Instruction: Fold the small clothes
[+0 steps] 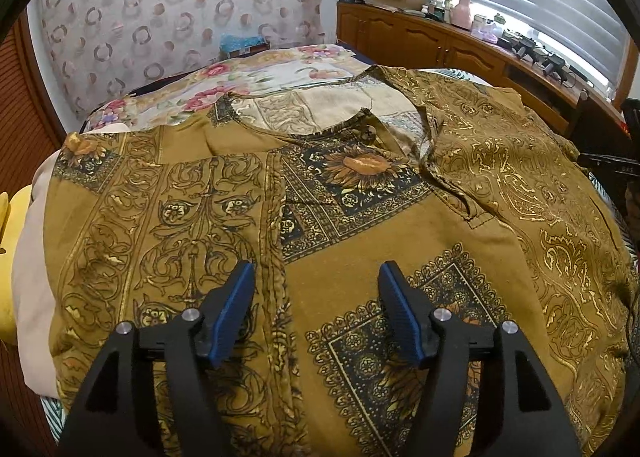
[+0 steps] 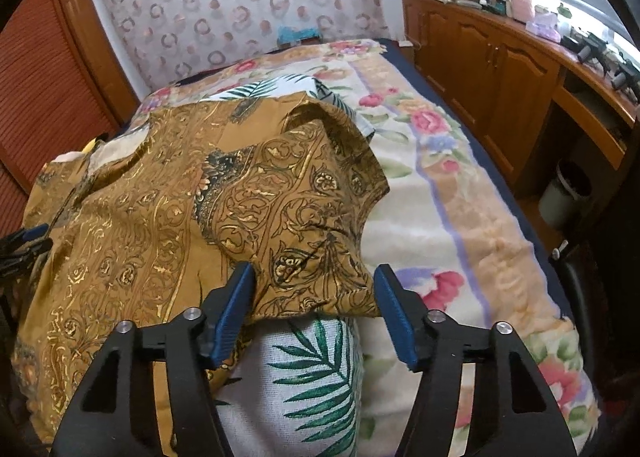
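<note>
No writing is legible; the mustard patterned garment (image 1: pixel 360 225) lies spread over the bed (image 2: pixel 460 217), the left gripper (image 1: pixel 316 289) released above its flat front, the right gripper (image 2: pixel 316 289) released with the sleeve's hem (image 2: pixel 320 297) between its parted fingers.

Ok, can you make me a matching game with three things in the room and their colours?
Things:
1. shirt
2. gripper pads
3. cupboards

Colours:
A. blue
B. reddish-brown wood
C. mustard with gold patterns

Pairs: 1-C, 2-A, 3-B
</note>
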`<action>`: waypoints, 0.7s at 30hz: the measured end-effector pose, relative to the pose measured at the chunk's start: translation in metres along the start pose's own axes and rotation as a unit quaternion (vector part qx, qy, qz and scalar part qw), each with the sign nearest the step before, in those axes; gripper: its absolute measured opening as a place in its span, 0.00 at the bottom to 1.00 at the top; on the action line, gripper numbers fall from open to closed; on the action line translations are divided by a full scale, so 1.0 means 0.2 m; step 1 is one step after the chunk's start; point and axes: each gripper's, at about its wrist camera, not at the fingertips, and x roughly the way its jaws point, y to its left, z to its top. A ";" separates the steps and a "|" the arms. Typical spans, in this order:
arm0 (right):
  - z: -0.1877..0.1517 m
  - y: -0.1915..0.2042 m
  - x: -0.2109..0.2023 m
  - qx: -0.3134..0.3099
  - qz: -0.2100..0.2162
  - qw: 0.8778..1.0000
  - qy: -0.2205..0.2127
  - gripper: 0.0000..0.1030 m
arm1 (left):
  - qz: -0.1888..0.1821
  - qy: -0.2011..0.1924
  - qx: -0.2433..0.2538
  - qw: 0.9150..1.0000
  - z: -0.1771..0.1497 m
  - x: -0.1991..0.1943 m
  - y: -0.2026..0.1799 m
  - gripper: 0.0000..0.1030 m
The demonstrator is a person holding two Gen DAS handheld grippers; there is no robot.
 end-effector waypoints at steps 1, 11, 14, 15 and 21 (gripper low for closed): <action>0.00 0.00 0.00 -0.001 0.000 1.000 0.002 0.58 | 0.000 0.000 0.001 1.000 0.00 0.00 0.00 0.64; 0.00 0.07 0.00 -0.045 -0.028 0.999 0.007 0.33 | 0.000 0.002 0.004 1.000 0.00 0.01 -0.02 0.68; 0.01 0.11 -0.01 -0.072 -0.057 0.996 0.000 0.18 | -0.001 0.002 0.003 1.000 0.00 0.01 -0.01 0.68; 0.02 0.12 -0.02 -0.078 -0.065 0.995 -0.005 0.04 | 0.000 0.002 0.003 1.000 0.00 0.00 -0.01 0.68; 0.08 0.18 -0.04 -0.102 -0.076 0.992 -0.025 0.02 | 0.022 -0.013 -0.018 1.000 -0.02 -0.05 0.02 0.68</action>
